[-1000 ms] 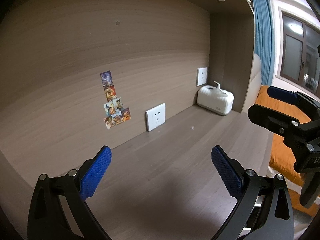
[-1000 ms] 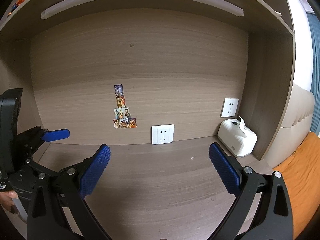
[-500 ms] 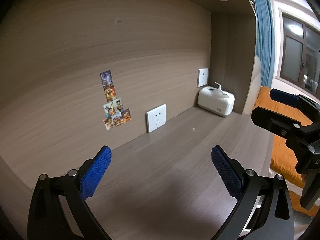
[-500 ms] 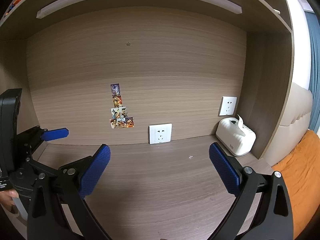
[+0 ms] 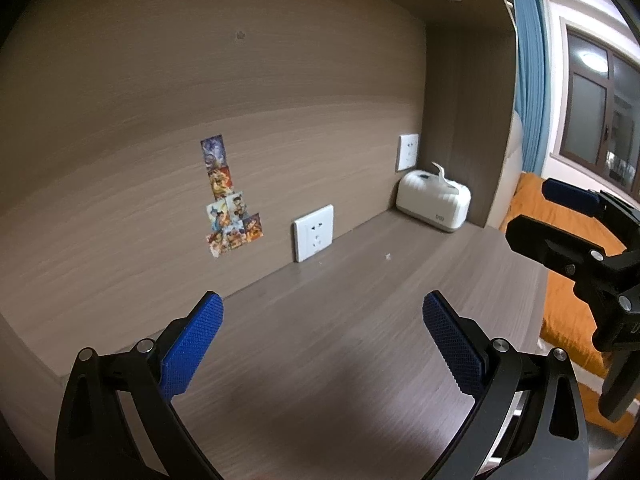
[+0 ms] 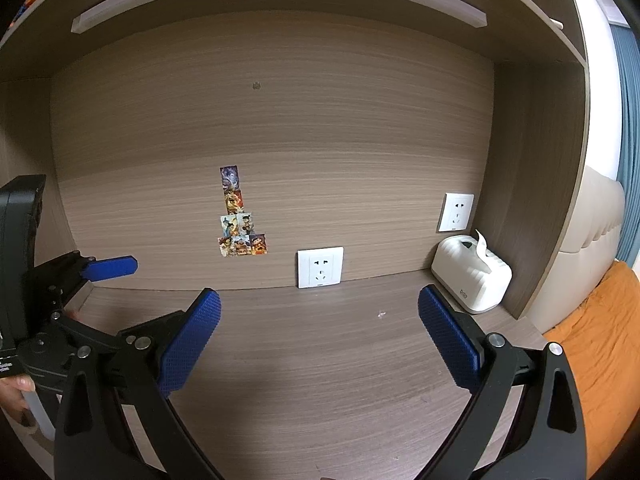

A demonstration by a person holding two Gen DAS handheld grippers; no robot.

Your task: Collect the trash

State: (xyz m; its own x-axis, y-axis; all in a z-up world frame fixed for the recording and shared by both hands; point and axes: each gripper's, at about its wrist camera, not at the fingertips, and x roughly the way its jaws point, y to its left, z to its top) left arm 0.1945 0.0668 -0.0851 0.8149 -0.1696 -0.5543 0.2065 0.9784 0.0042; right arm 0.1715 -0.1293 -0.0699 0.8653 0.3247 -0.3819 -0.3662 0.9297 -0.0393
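Note:
A tiny white scrap lies on the brown wooden desk near the back wall; it also shows in the right wrist view. My left gripper is open and empty, held above the desk well short of the scrap. My right gripper is open and empty, also above the desk. The right gripper shows at the right edge of the left wrist view. The left gripper shows at the left of the right wrist view.
A white tissue box stands in the back right corner by the side panel. Two white wall sockets and several stickers are on the back panel. A shelf runs overhead. An orange bed lies right of the desk.
Both views have shifted slightly, as both grippers drift a little back or upward. Both grippers stay open and empty.

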